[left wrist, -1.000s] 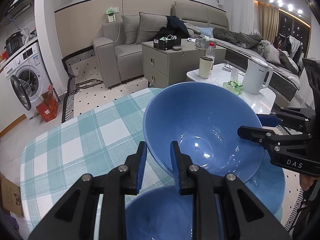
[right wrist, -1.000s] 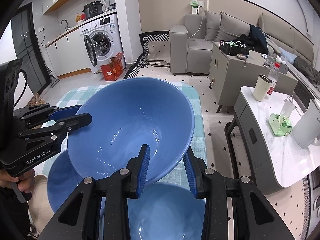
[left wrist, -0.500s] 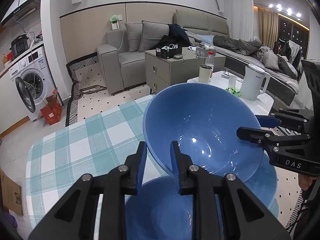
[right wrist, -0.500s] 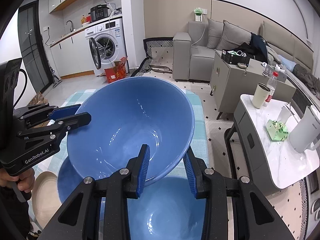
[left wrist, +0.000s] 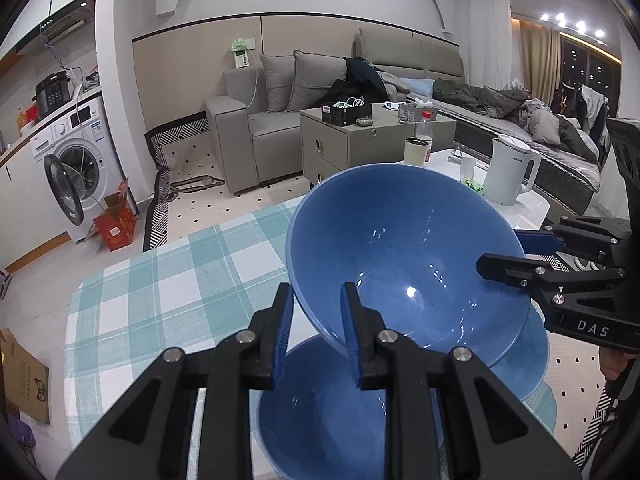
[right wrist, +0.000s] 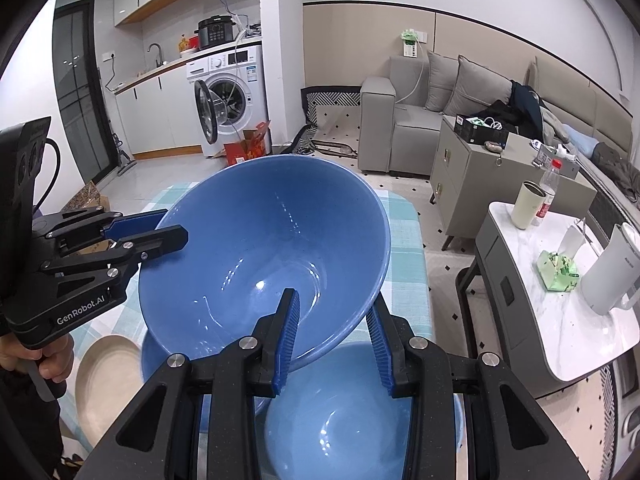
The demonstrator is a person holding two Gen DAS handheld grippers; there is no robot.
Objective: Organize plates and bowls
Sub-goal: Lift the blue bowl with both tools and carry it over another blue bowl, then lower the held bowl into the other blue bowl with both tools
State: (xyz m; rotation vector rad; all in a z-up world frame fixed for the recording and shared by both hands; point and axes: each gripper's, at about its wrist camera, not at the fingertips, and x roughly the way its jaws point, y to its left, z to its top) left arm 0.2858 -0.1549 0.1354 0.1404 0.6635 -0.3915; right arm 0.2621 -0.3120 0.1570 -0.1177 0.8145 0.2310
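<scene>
We note the large blue bowl (left wrist: 404, 256) held off the table, tipped, with both grippers clamped on opposite parts of its rim.

Left gripper (left wrist: 316, 332): jaws drawn narrow, pinching the near rim; one blue pad sits outside the wall, the other inside the bowl. The gripper points forward and downward. The bowl's open face lies directly ahead of these jaws and slightly to their right.

Right gripper (right wrist: 334, 340): jaws somewhat wider, closed on the rim, one pad inside and one beneath the outer wall. It also angles downward. In its own view the bowl spreads ahead and to the left of its jaws. In the left wrist view this gripper enters from the right, its fingers meeting the far right rim.

A hand (right wrist: 48, 356) grips the left gripper's handle at the lower left of the right wrist view.

Below both sets of jaws we see a second blue bowl (right wrist: 344, 420) resting on a blue plate (left wrist: 524, 360). A beige plate (right wrist: 104, 380) lies left of the right jaws. All sit on the checked tablecloth (left wrist: 160, 292).
</scene>
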